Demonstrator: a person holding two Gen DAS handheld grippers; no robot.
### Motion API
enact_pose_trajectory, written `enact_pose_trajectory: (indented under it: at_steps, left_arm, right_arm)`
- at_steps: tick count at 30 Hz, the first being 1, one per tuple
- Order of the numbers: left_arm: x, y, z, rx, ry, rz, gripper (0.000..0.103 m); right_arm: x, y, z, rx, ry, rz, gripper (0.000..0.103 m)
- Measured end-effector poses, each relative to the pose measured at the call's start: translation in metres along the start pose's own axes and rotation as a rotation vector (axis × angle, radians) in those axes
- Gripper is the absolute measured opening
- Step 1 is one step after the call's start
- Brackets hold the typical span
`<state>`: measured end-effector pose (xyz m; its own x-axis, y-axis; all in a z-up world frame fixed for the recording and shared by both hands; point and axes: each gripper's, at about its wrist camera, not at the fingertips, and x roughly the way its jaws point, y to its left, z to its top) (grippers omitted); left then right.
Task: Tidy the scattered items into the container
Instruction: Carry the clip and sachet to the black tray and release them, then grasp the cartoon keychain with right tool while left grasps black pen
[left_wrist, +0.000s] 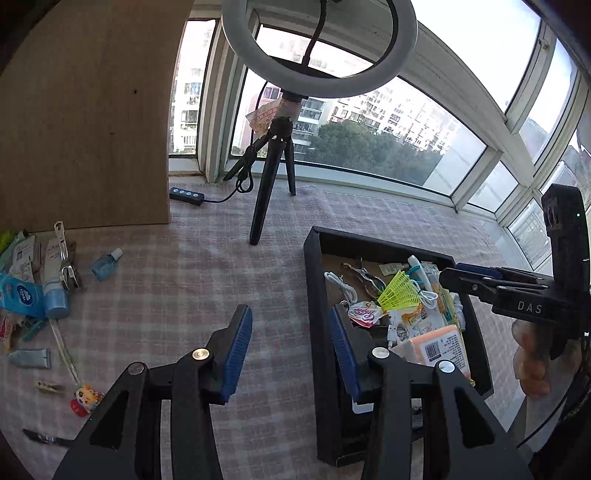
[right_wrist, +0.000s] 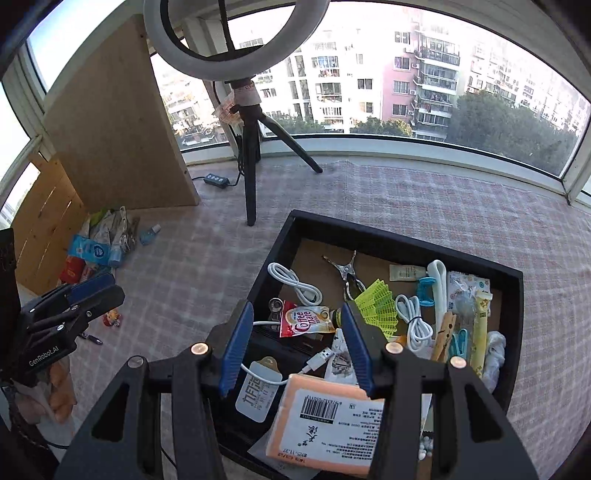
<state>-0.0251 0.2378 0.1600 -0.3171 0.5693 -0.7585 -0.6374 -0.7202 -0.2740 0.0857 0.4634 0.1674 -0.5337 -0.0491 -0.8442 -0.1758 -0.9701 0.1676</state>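
Note:
A black box (left_wrist: 314, 280) (right_wrist: 515, 295) on the checked cloth holds several items: a yellow shuttlecock (right_wrist: 376, 306), white cables, a metal clip, a coffee sachet (right_wrist: 301, 319) and an orange packet (right_wrist: 325, 417). My left gripper (left_wrist: 290, 350) is open and empty, over the cloth at the box's left wall. My right gripper (right_wrist: 295, 341) is open and empty, above the box's near part. Scattered items lie at the left: a blue tissue pack (left_wrist: 16, 295), a tube (left_wrist: 55, 280), a small blue bottle (left_wrist: 105, 264), a cartoon toy (left_wrist: 85, 398), a pen (left_wrist: 44, 437).
A ring light on a black tripod (left_wrist: 273, 162) (right_wrist: 251, 155) stands behind, its cable and switch (left_wrist: 186, 194) on the cloth. A wooden board (left_wrist: 85, 122) (right_wrist: 118, 122) stands upright at the left. Windows run along the back.

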Motion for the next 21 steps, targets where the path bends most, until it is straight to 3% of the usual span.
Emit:
enact_pose_trajectory:
  at_steps: [10, 15, 21]
  left_arm:
    - [-0.055, 0.136, -0.079, 0.021, 0.085, 0.2, 0.042]
    - [-0.059, 0.194, -0.123, 0.02, 0.181, 0.233, 0.042]
    - [-0.05, 0.218, -0.144, 0.085, 0.271, 0.246, 0.042]
  right_arm:
    - [0.061, 0.163, -0.005, -0.444, 0.102, 0.23, 0.049]
    - [0.098, 0.239, -0.019, -0.66, 0.171, 0.337, 0.049]
    - [0.144, 0.302, -0.031, -0.833, 0.222, 0.389, 0.049]
